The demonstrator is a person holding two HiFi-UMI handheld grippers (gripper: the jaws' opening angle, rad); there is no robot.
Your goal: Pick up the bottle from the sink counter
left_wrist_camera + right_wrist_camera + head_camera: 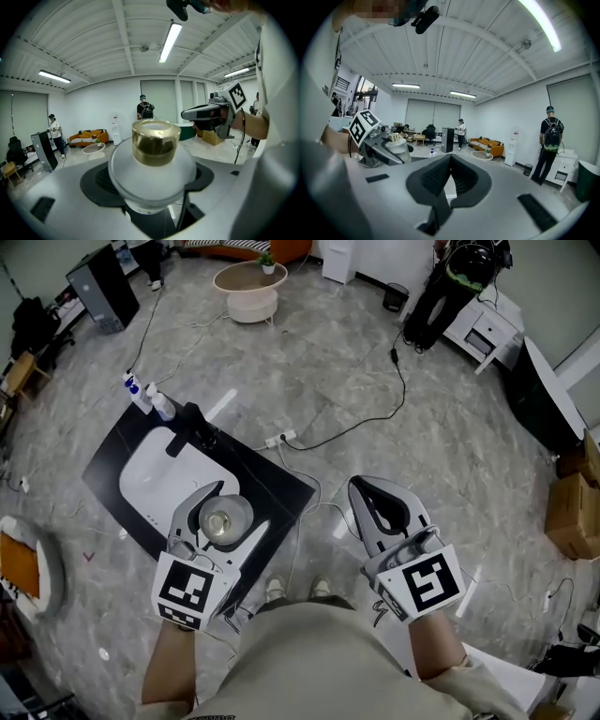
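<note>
The left gripper [240, 507], at the lower left of the head view, is clamped round the white, gold-capped bottle [153, 161]. The bottle sits above the near corner of the black sink counter [274, 480] and, I judge, is already clear of it. The right gripper [364, 487], at the lower right, has its jaws pressed together on nothing (it plays no part here). The pick-up looks all but finished, and what remains calls for a firm squeeze and a steady lift, since the rounded body could slip.
</note>
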